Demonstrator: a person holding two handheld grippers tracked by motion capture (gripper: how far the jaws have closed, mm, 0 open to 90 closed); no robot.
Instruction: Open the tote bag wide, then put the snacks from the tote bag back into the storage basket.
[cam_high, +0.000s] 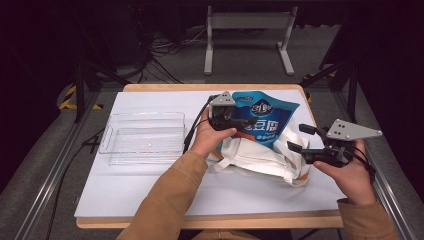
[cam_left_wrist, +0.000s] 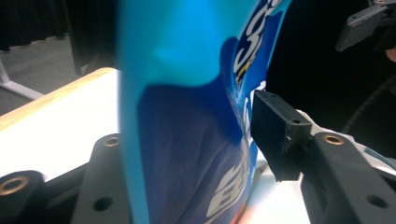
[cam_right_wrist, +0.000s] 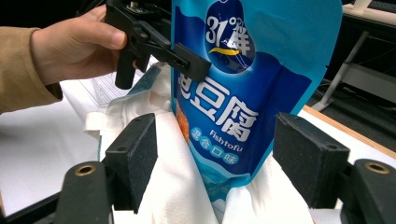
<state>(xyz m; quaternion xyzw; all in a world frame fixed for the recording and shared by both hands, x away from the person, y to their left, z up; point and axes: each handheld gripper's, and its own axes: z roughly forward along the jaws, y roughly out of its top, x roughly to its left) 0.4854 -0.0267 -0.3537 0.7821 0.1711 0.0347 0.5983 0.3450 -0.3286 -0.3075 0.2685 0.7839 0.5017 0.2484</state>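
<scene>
A blue fish-tofu pouch stands upright with its lower end inside a white cloth tote bag lying on the table. My left gripper is shut on the pouch's left edge. In the left gripper view the pouch sits between the jaws, with one pad against it and the other hidden behind it. My right gripper hovers open at the bag's right side and holds nothing. In the right gripper view its spread jaws frame the pouch and the bag's mouth; the left gripper pinches the pouch there.
A clear plastic tray lies empty on the left half of the white tabletop. The table's wooden edge runs along the front and back. A metal stand and cables are on the floor beyond the table.
</scene>
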